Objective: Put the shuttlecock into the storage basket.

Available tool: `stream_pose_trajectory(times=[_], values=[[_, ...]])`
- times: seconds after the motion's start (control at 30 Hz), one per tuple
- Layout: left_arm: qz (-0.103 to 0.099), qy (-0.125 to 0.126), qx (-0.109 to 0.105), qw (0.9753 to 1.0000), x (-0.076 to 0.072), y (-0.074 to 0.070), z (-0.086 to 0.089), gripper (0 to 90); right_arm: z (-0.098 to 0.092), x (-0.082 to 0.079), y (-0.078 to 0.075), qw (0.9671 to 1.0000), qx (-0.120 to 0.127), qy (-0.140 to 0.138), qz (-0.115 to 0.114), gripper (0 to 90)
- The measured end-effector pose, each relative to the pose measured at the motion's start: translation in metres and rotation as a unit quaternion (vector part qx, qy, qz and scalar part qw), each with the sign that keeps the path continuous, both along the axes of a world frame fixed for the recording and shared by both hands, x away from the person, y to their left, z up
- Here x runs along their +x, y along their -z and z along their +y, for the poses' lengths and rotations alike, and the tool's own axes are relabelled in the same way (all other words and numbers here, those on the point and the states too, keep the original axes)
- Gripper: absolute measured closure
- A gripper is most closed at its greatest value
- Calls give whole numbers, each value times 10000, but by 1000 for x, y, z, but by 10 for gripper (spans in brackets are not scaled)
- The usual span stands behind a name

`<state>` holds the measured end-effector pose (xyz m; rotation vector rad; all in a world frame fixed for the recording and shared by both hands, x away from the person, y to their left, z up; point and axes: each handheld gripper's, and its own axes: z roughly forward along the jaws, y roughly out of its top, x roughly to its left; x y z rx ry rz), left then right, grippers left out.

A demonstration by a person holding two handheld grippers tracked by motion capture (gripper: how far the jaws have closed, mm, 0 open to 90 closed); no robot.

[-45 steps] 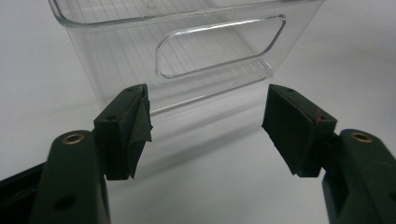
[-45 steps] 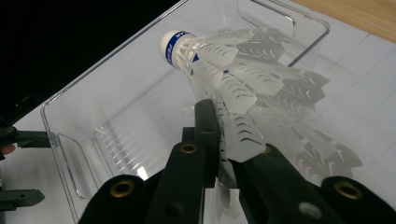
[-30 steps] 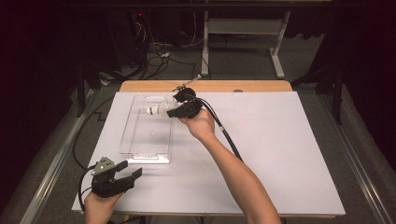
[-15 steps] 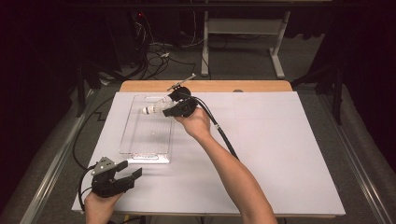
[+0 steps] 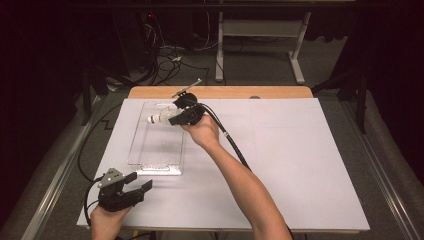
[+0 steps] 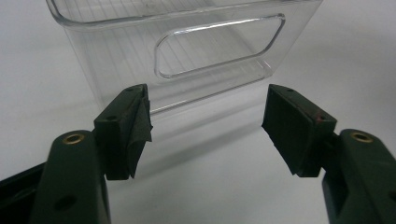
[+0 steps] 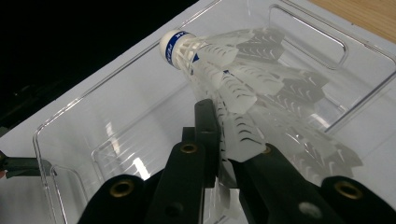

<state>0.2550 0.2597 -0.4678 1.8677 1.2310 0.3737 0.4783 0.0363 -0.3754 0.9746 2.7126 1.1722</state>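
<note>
Clear plastic bin (image 5: 157, 142) sits on the white sheet covering the worktop (image 5: 280, 165), long axis running away from the person. High view: right tool (image 5: 176, 118) hangs over the bin's far end, clamped on a shuttlecock (image 5: 156, 119) carried sideways, cork pointing left, so it looks set for a drop inside the walls. Left tool (image 5: 134, 189) rests low at the near left corner, just off the bin's near end, idle. Right cable (image 5: 227, 137) trails along the forearm, clear of the bin. Wood edge of the worktop, desk legs and floor cables lie beyond; nothing blocks the drop.

Left gripper view: left tool (image 6: 205, 126) gapes wide, nothing between the pads, aimed at the bin's near end wall and its handle slot (image 6: 219, 46). Probably parked there to steady the bin if needed.

Right gripper view: right tool (image 7: 224, 140) pinches the shuttlecock's (image 7: 219, 70) plastic skirt at its wide end, cork with blue band (image 7: 175, 46) pointing away, bin floor (image 7: 121, 126) directly beneath. Skirt grip is soft; it could flex.
</note>
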Motion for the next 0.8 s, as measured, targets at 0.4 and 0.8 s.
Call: stream_pose_trajectory(times=[0.4,0.8], values=[[2,9,-12,10000,0,0,0,332,11,4,10,10000,-63,-13,56,892],[5,27,-23,10000,0,0,1,332,17,9,16,9999,-115,23,101,892]])
